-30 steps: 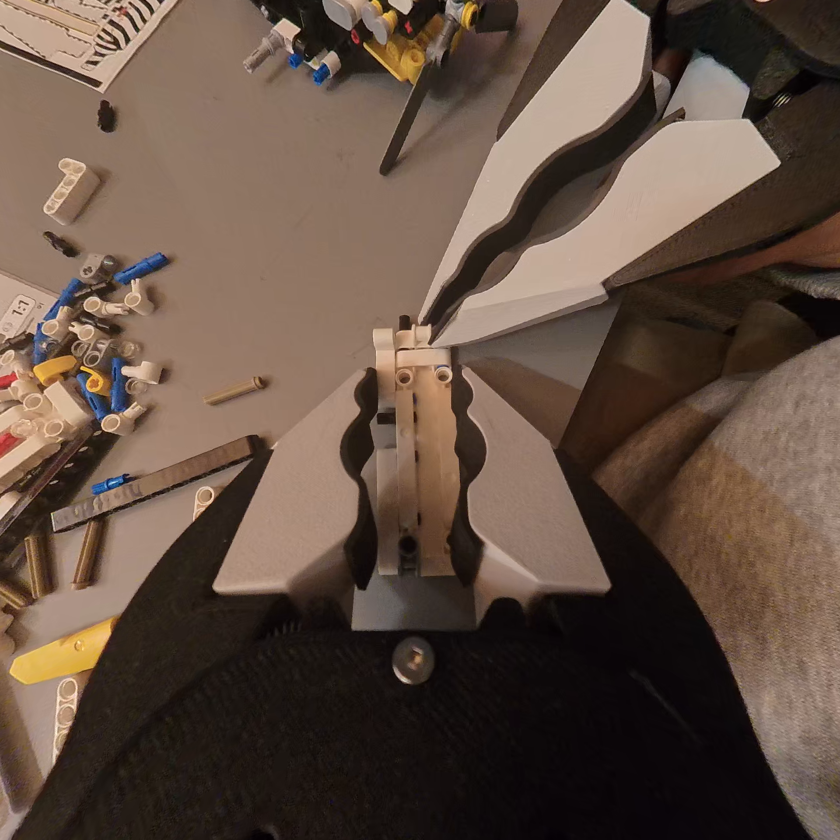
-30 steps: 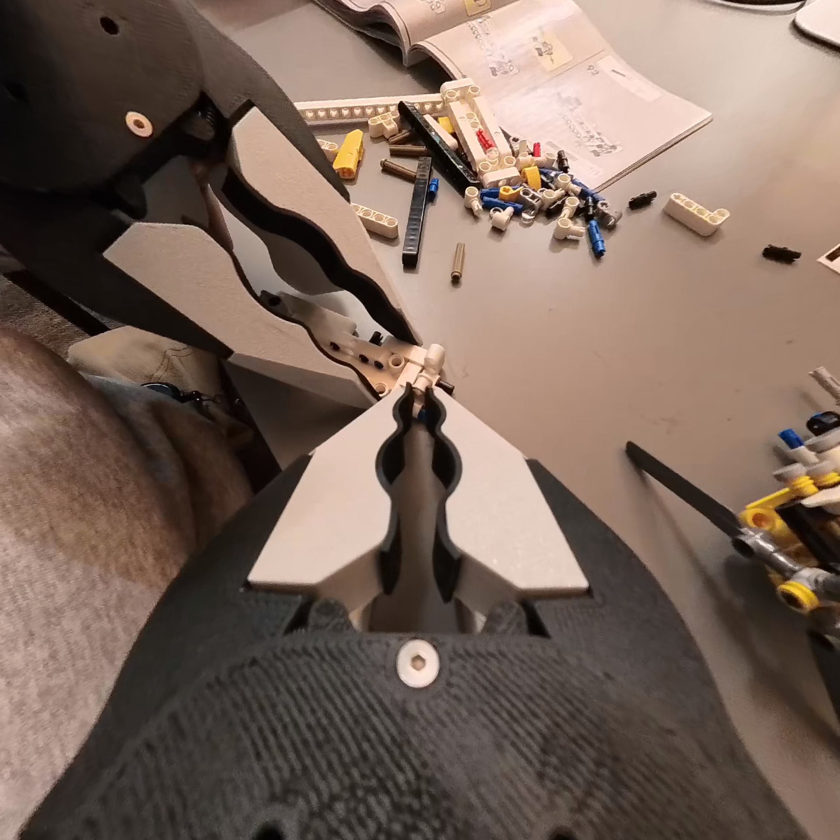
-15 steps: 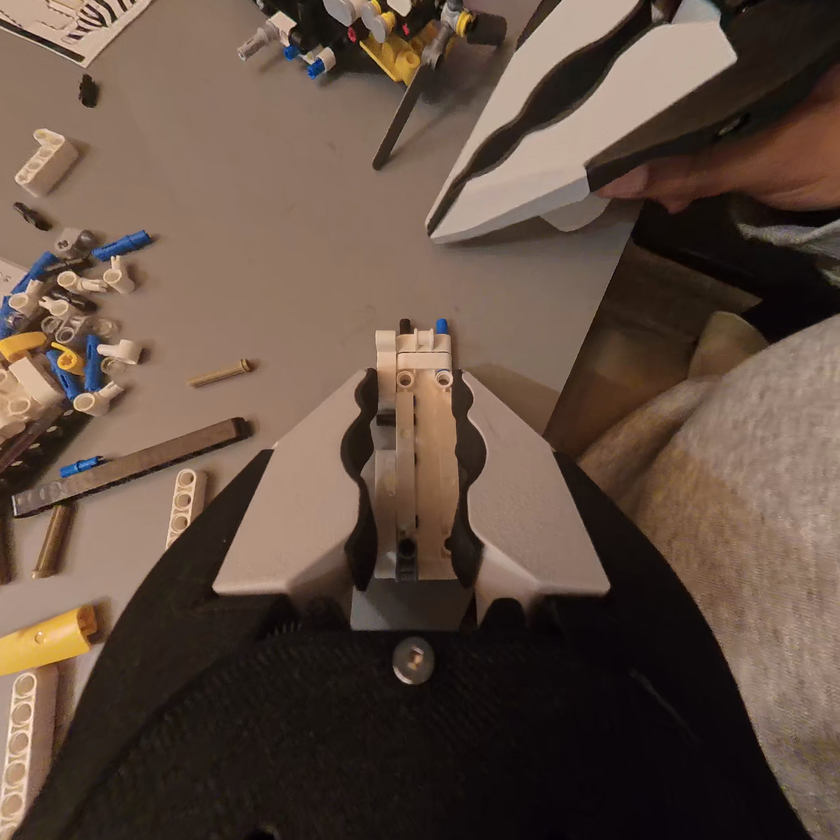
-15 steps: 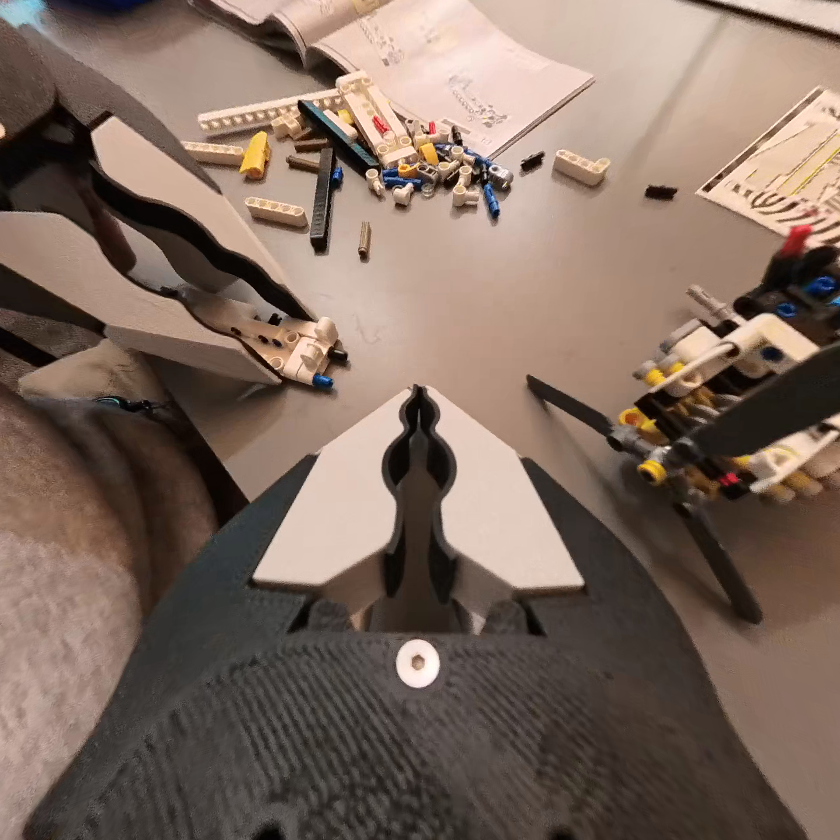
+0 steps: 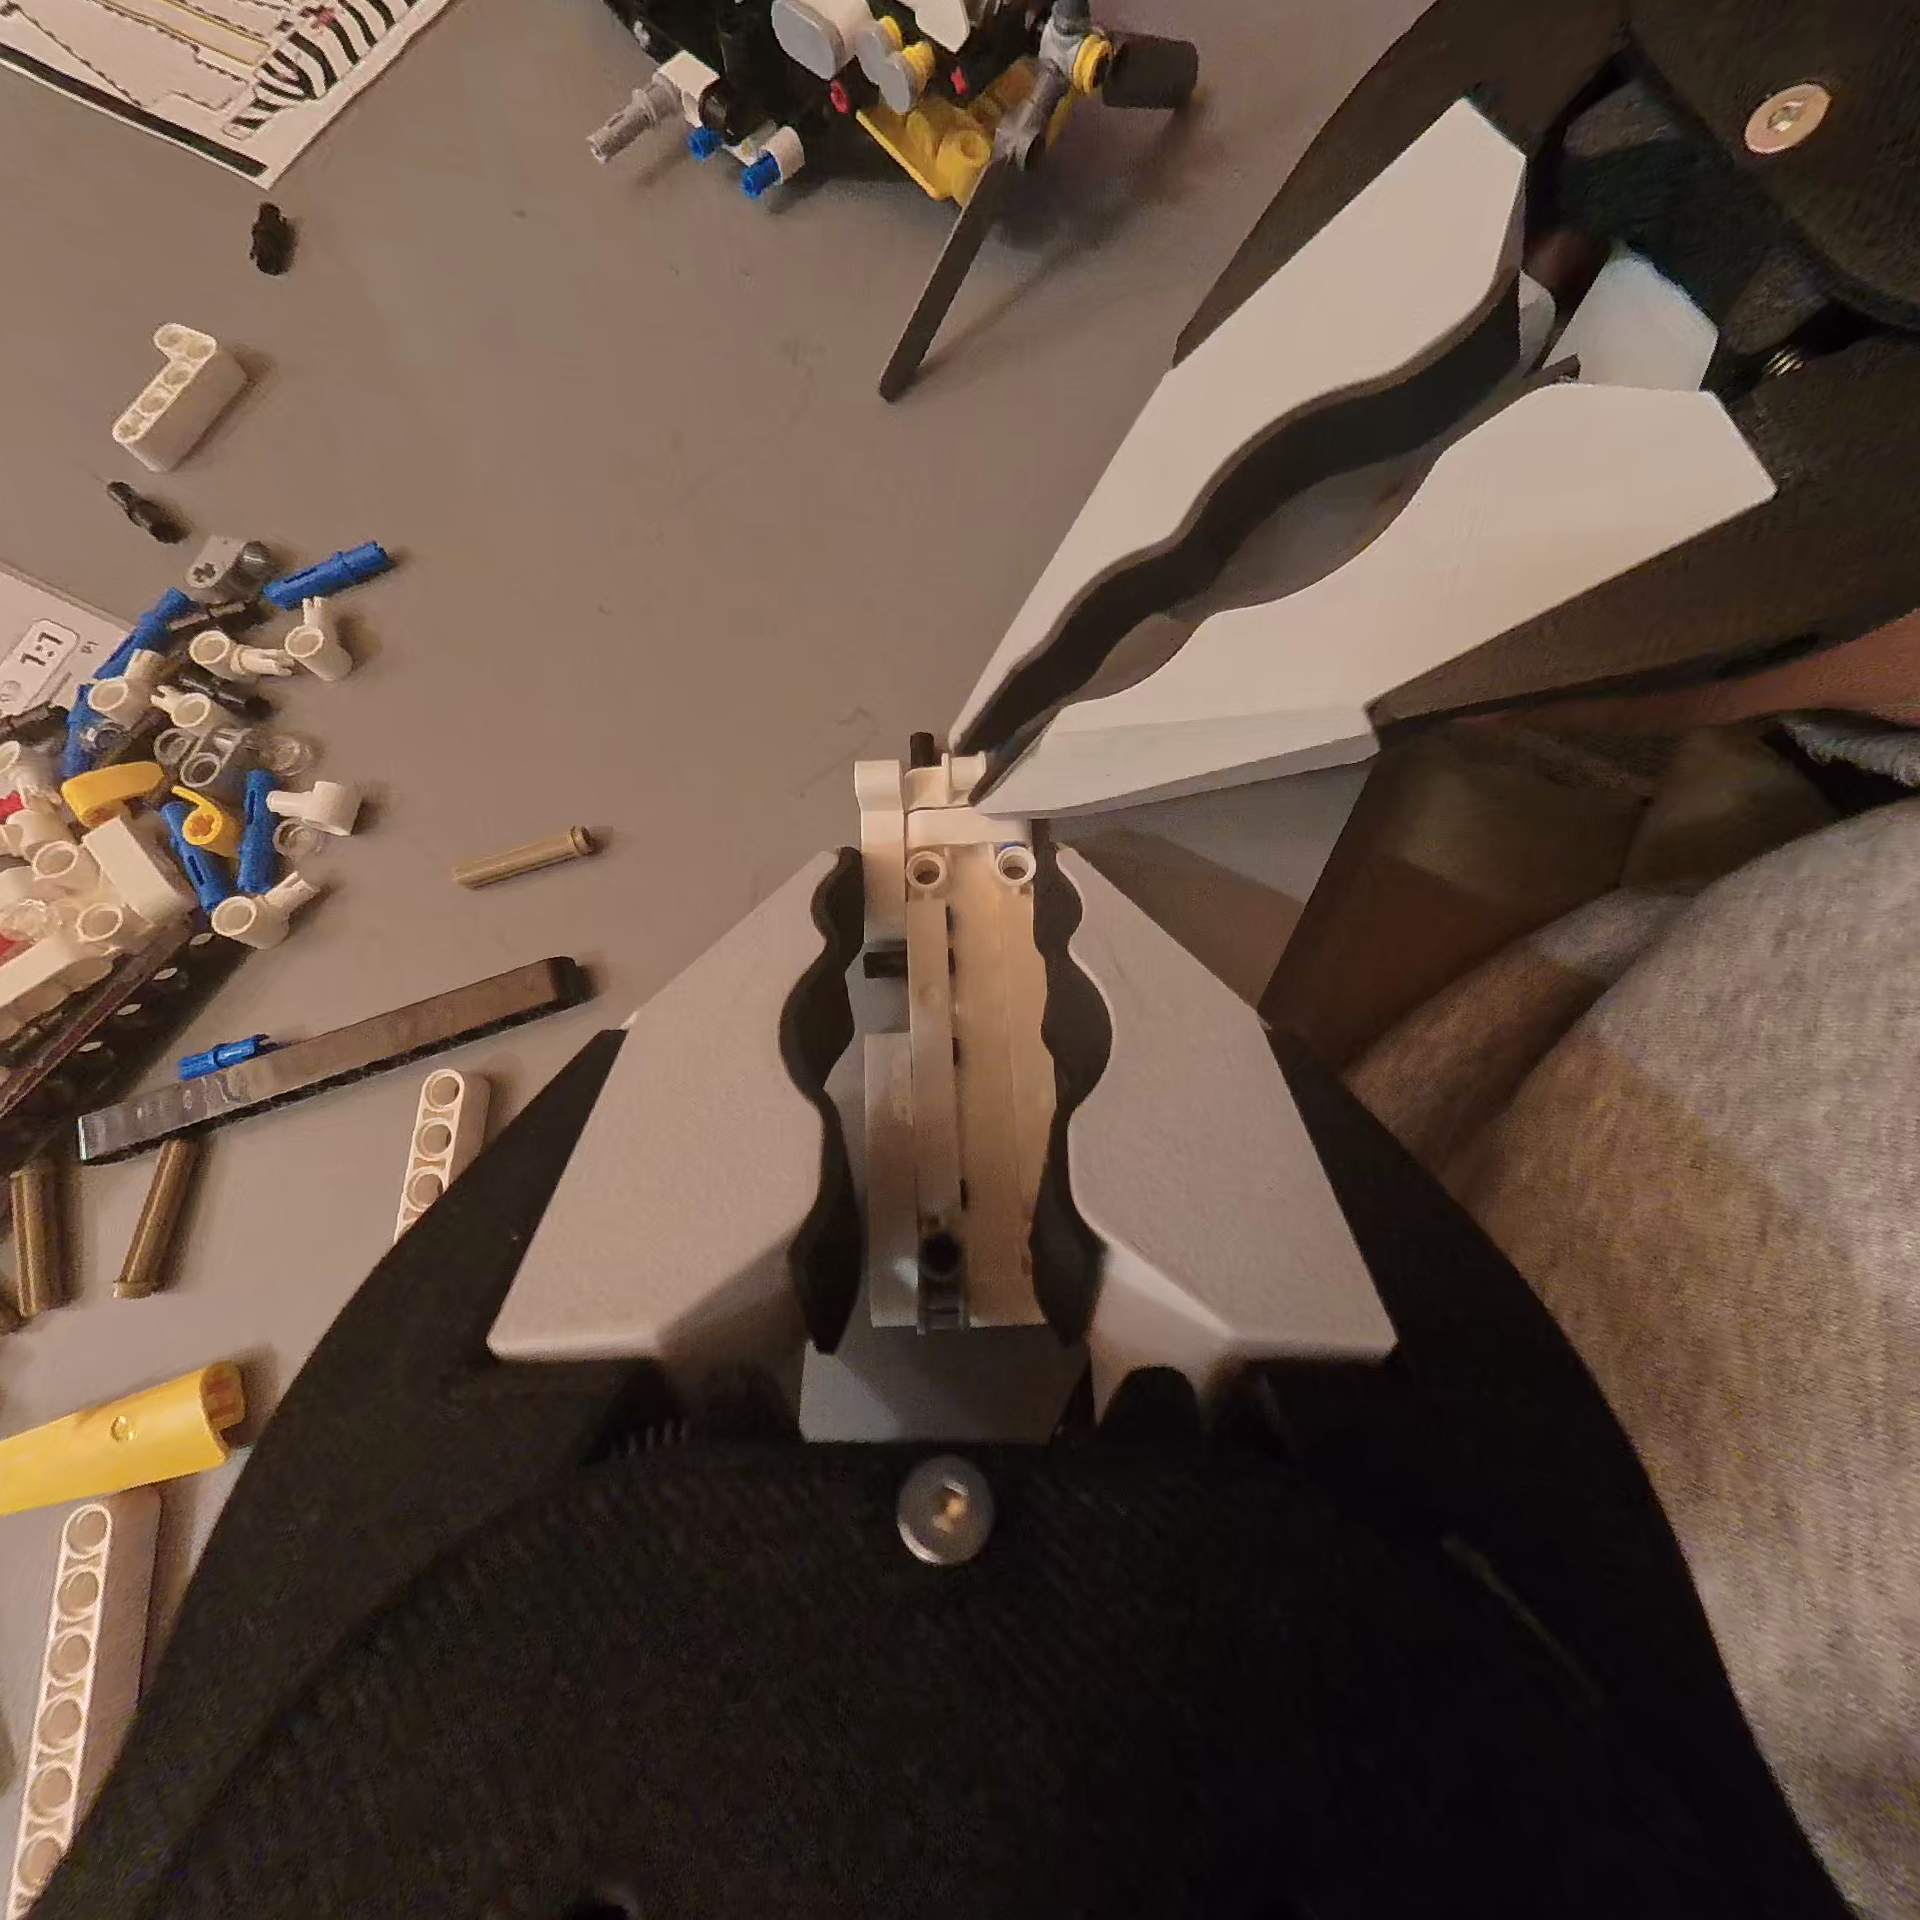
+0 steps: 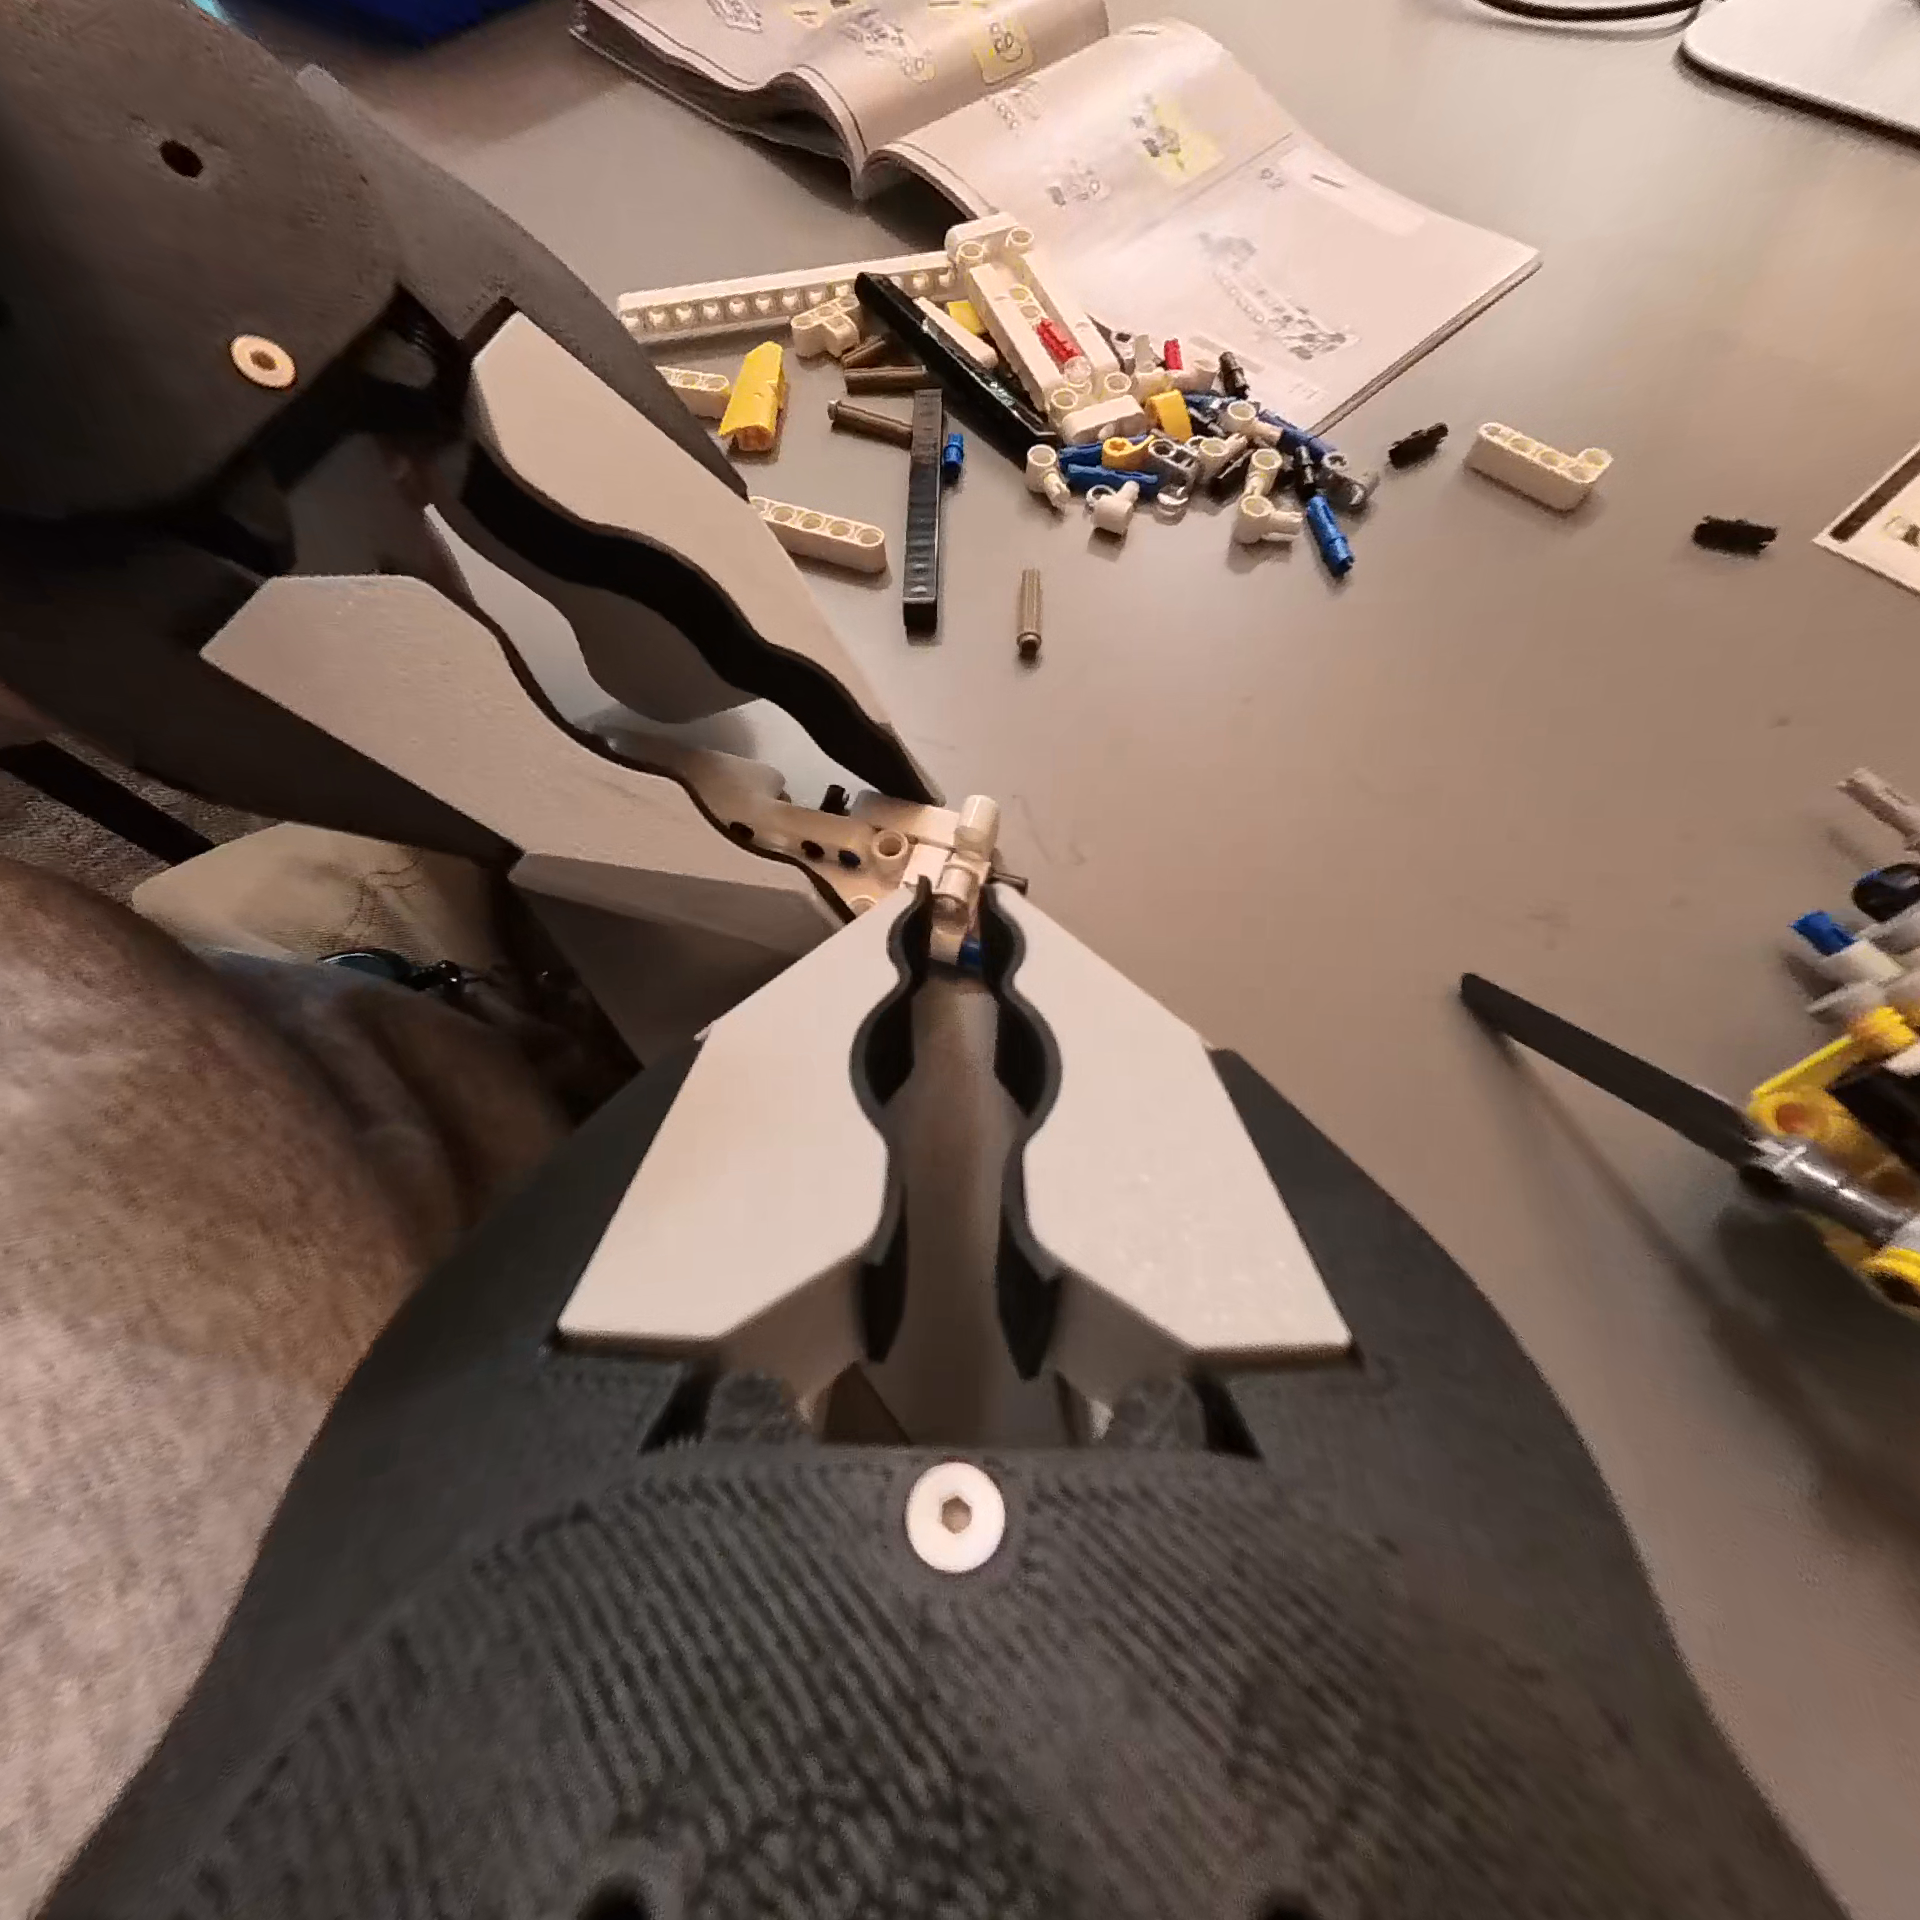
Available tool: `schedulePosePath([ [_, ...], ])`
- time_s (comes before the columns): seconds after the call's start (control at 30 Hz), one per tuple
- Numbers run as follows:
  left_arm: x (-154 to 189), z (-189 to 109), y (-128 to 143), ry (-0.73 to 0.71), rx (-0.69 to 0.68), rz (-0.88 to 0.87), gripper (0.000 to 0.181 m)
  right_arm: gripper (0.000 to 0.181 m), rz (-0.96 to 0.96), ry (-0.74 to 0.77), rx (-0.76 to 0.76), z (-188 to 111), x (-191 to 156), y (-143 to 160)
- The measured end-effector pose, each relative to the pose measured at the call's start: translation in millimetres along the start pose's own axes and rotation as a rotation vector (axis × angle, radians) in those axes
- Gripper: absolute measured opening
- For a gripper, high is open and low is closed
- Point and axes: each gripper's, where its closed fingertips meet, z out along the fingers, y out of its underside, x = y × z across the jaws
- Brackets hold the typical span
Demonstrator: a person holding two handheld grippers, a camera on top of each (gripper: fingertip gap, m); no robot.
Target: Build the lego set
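Note:
My left gripper [image 5: 940, 862] is shut on a white lego sub-assembly [image 5: 961, 1049] of stacked beams, held lengthwise between the fingers above the table's near edge. A black pin [image 5: 918, 744] sticks out of its far end. My right gripper [image 5: 971, 774] comes in from the upper right, its tips closed on the blue pin at that far end. In the right wrist view my right gripper [image 6: 951, 914] pinches beside a white connector [image 6: 971, 831], with the blue pin [image 6: 971, 951] between the jaws. The left gripper [image 6: 883, 852] holds the sub-assembly [image 6: 790, 821] from the upper left.
A pile of loose parts [image 5: 156, 779] [image 6: 1195, 436] lies on the grey table [image 5: 623, 468]. A partly built yellow, black and white model [image 5: 883, 83] [image 6: 1849, 1122] with a black blade [image 5: 945, 281] stands farther off. An open booklet [image 6: 1143, 156] and a sticker sheet [image 5: 208, 62] lie beyond. A person's grey-clothed lap [image 5: 1662, 1143] is beside the table edge. Less than 4 cm separates the two grippers' tips.
Half a second ago my right gripper was shut and clear of the sub-assembly, off toward the model. It has come back to the far end and closed on the blue pin. The left gripper kept its hold.

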Motion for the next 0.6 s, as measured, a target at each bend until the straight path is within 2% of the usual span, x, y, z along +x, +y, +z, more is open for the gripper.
schedulePosePath([
  [0.27,-0.9,0.2,0.1,-0.008,0.010,-0.004,0.036,0.006,-0.014,0.009,-0.004,2.4,0.4,-0.7],
  [0.47,-2.2,0.5,0.3,-0.006,0.016,-0.017,0.035,0.005,-0.184,0.077,-0.061,3.2,2.2,0.1],
  [0.6,-2.2,0.7,0.3,0.008,0.022,-0.035,0.035,0.005,-0.145,0.037,-0.037,3.3,3.0,0.4],
])
